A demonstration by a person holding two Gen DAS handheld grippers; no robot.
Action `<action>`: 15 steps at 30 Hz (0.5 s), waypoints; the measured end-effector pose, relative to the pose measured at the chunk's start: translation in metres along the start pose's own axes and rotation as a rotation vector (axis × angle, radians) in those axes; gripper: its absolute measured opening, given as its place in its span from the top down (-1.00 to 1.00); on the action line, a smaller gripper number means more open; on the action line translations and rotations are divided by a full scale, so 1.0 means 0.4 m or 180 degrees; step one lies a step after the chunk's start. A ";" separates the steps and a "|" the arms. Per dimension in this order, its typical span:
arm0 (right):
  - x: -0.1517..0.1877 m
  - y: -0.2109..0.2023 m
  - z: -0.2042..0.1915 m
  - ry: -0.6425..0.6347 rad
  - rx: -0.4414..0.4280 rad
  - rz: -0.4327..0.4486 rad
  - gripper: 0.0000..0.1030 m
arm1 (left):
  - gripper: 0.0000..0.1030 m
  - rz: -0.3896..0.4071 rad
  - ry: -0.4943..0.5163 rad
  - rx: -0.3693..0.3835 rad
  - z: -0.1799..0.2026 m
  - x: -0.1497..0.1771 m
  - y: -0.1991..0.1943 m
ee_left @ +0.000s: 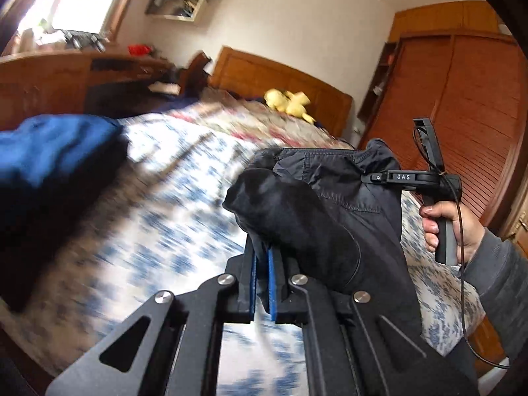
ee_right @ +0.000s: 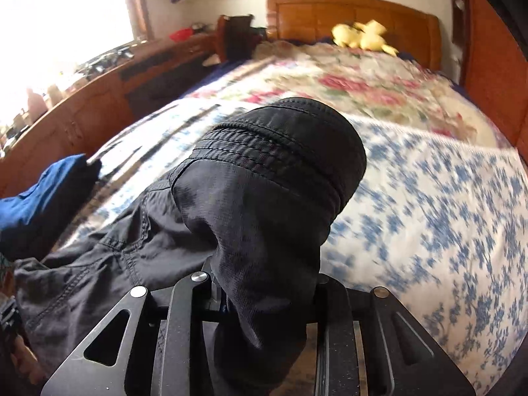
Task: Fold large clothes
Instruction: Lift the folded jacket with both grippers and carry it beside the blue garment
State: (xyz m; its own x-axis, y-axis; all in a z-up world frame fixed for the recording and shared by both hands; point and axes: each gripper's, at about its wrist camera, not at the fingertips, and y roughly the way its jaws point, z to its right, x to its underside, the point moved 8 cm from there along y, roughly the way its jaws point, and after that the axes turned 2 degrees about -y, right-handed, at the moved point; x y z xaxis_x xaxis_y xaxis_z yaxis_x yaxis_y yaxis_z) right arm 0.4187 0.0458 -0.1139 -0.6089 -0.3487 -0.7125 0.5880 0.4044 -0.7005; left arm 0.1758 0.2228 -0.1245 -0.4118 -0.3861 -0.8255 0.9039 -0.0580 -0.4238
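A black garment with a stitched waistband hangs in the air between both grippers above the bed. My left gripper is shut on one bunched end of it, blue pads close together. My right gripper is shut on the waistband end, which drapes over the fingers and hides them. In the left wrist view the right gripper clamps the garment's far corner, held by a hand. The cloth stretches leftward in the right wrist view.
The bed's blue-flowered quilt lies below, with a rose-patterned blanket and a yellow plush toy near the wooden headboard. A blue garment lies at the bed's left. A wooden dresser stands left, a wardrobe right.
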 end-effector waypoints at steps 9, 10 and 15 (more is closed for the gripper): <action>-0.230 0.054 -0.432 -0.0337 -0.0463 0.0173 0.53 | 0.93 0.0378 0.0119 -0.0785 -0.320 -0.229 -0.254; -0.257 0.061 -0.496 -0.0405 -0.0521 0.0193 0.53 | 0.93 0.0413 0.0127 -0.0900 -0.360 -0.256 -0.285; -0.362 0.115 -0.782 -0.0625 -0.0849 0.0260 0.53 | 0.93 0.0552 0.0096 -0.1557 -0.577 -0.352 -0.420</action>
State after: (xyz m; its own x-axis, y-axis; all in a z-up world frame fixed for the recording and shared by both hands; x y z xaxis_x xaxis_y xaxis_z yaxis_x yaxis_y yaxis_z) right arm 0.3674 0.3793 -0.0299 -0.4361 -0.4519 -0.7782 0.4549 0.6355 -0.6239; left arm 0.0551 0.4994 -0.0231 -0.2705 -0.3248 -0.9063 0.8023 0.4443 -0.3987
